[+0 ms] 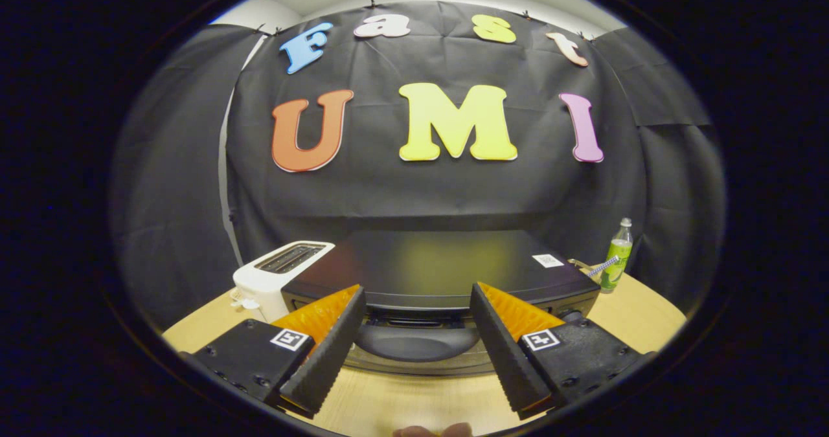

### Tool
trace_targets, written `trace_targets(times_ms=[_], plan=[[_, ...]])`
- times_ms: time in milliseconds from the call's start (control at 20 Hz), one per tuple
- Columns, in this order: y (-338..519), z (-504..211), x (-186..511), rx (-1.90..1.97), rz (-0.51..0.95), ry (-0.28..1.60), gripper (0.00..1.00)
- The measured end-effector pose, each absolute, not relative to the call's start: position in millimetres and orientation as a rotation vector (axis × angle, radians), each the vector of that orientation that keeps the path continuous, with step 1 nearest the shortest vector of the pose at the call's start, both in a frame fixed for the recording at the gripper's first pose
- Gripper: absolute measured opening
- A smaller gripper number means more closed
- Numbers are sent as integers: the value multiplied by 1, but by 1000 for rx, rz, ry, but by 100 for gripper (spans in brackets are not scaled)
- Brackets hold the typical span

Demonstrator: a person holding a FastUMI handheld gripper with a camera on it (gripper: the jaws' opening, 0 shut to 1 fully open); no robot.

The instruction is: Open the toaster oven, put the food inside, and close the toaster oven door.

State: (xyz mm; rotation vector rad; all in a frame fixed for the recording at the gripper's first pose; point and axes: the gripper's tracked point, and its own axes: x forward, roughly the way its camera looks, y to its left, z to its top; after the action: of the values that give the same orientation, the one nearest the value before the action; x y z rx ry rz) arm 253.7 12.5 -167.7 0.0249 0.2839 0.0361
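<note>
On the wooden table (401,411), toaster oven (434,265) just ahead of the gripper (418,294), fingers apart around its handle (418,341), white toaster (275,275) left, bottle (616,256) far right.

Ahead of the spread gripper (418,307), the toaster oven (440,265) has a smooth, faintly glossy dark top that mirrors light. The toaster (275,280) beside it looks like glossy white plastic. The tabletop (414,401) is pale matt wood. The ridged fingers (327,359) grip nothing.

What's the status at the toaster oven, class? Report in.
Tool open, empty, fingers either side of the door handle. Toaster oven door shut. Nothing between tool and handle.
</note>
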Motion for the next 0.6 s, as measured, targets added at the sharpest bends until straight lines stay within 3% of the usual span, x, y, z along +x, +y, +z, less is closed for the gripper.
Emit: trace_targets(times_ms=[250, 600], plan=[[4, -175, 256, -50, -48, 230, 100], [4, -187, 235, -11, -52, 239, 100]])
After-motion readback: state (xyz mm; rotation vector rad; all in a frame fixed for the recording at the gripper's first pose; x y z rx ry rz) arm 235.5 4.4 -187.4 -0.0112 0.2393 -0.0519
